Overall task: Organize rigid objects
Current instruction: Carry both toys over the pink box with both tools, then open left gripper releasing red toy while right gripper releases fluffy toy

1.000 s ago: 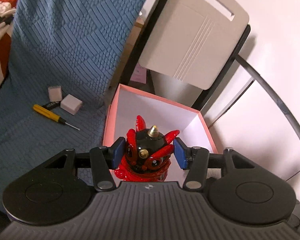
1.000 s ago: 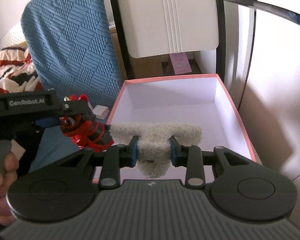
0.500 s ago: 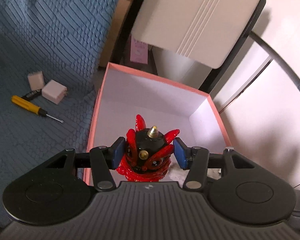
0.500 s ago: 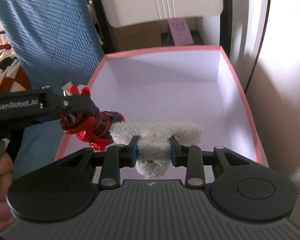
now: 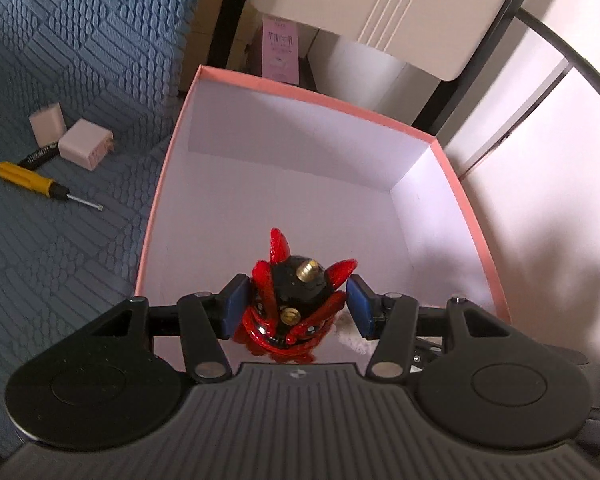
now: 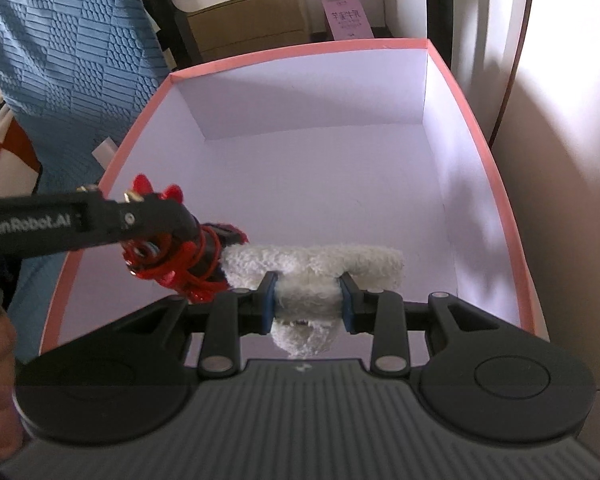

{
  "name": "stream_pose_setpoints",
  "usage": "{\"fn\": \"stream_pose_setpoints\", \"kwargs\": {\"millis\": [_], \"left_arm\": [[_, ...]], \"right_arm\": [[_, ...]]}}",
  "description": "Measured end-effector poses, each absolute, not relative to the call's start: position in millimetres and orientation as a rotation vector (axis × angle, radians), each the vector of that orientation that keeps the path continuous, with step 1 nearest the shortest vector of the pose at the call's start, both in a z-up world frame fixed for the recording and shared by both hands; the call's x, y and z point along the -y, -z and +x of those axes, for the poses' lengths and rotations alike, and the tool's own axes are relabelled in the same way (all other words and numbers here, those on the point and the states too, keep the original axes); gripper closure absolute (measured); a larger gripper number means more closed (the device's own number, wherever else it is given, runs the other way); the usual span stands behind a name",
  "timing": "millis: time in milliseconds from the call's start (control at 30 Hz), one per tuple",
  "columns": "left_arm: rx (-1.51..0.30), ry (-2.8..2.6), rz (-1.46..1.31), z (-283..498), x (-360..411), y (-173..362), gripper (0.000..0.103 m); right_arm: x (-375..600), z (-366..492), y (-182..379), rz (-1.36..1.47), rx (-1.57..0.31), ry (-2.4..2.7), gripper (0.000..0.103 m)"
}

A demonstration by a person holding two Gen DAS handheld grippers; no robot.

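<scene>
The left tongs [image 5: 296, 306] are opening around a red figurine [image 5: 296, 312] at the box's [image 5: 172, 152] six o'clock; the right tongs [image 6: 308, 304] are clamping a fluffy toy [image 6: 312, 268].

My left gripper [image 5: 296, 306], its jaws just eased a little wider, has the red and black horned figurine [image 5: 294, 312] between its blue pads [image 5: 234, 306], over the near end of the pink-rimmed white box [image 5: 452, 168]. On the blue quilted cover [image 5: 80, 40] to the left lie a yellow-handled screwdriver [image 5: 46, 186] and two white charger plugs [image 5: 85, 149]
</scene>
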State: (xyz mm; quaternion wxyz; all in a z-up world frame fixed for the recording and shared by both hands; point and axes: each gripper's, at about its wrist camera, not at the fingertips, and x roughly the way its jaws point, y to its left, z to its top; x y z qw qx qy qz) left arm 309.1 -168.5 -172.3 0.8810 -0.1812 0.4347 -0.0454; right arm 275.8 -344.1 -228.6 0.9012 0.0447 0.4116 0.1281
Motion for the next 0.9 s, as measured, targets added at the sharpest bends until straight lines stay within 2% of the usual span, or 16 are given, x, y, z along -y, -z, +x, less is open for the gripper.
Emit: {"fn": "stream_pose_setpoints", "kwargs": {"millis": [100,133,167,467,633,700,767,833,900], "left_arm": [[-0.905,0.099,-0.369,311,170,172,0.034],[-0.915,0.094,-0.369,311,170,173,0.033],[-0.919,0.092,-0.377,310,170,173,0.033],[-0.873,0.091,-0.368,291,171,151,0.033],[-0.835,0.079,-0.351,275,163,138,0.029],[-0.82,0.072,-0.349,268,158,132,0.028],[-0.799,0.075,-0.342,259,153,125,0.027],[-0.786,0.069,-0.341,249,149,118,0.025],[-0.767,0.064,-0.361,238,142,112,0.025]], "right_arm": [[348,278,231,0.091,-0.861,-0.262,0.058],[349,279,231,0.091,-0.864,-0.253,0.044],[350,280,231,0.09,-0.864,-0.245,0.034],[353,264,216,0.099,-0.819,-0.254,0.033],[349,249,203,0.102,-0.785,-0.257,0.032],[345,243,197,0.098,-0.77,-0.268,0.029],[341,237,190,0.086,-0.746,-0.268,0.02],[337,228,183,0.065,-0.71,-0.262,0.0],[333,220,177,0.078,-0.683,-0.26,0.0]]}}
